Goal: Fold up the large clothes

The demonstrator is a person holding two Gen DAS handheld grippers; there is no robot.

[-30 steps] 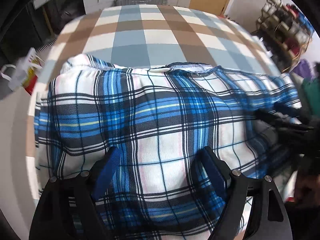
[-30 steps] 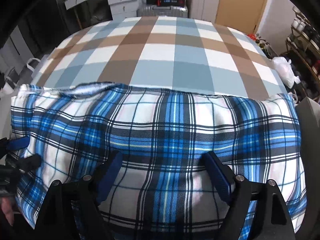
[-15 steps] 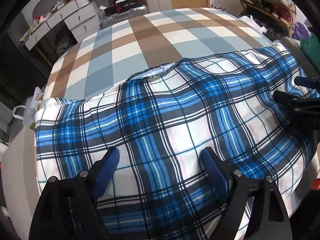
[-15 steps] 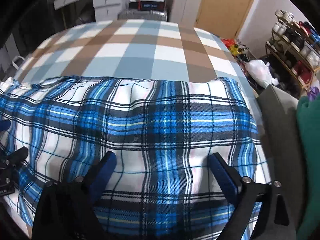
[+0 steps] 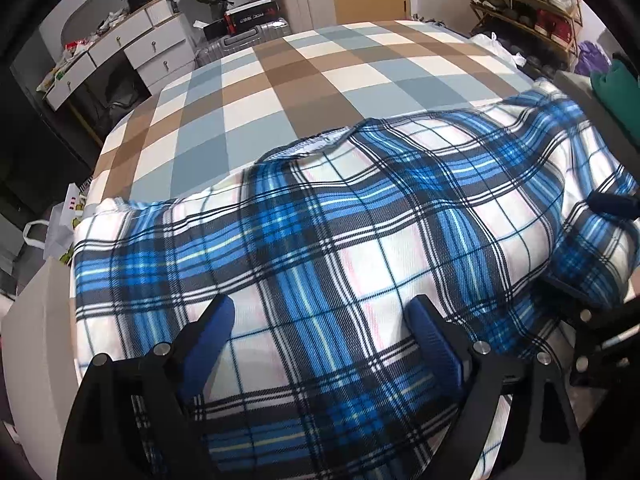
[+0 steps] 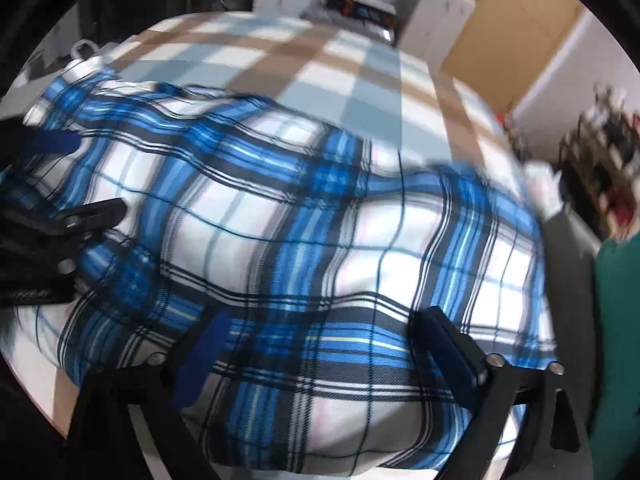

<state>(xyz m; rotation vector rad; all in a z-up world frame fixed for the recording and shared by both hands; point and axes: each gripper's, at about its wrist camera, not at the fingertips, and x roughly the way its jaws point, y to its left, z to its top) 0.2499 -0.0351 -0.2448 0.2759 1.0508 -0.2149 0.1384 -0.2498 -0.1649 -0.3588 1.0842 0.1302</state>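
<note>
A blue, white and black plaid garment (image 5: 360, 240) lies spread across the near end of a bed. My left gripper (image 5: 320, 316) hangs over its near edge with jaws opening. The cloth lies below and between the blue pads (image 5: 212, 328), which do not press on it. In the blurred right wrist view the same garment (image 6: 312, 220) is rumpled. My right gripper (image 6: 324, 324) is over its right half, jaws opening wide, nothing pinched. The right gripper (image 5: 576, 242) shows at the left view's right edge, and the left gripper (image 6: 102, 174) at the right view's left edge.
The bed carries a brown, grey-blue and cream checked cover (image 5: 312, 76). Beyond it stand a white drawer unit (image 5: 132, 52), a silver suitcase (image 5: 240, 40) and a shoe rack (image 5: 528, 4). A green cloth (image 6: 616, 320) lies right of the bed, a white bag (image 5: 60, 228) at its left.
Both views have swung and rolled; the right one is now motion-blurred and shifted rightwards. Both pairs of jaws stand wider. The garment's right part has bunched into folds.
</note>
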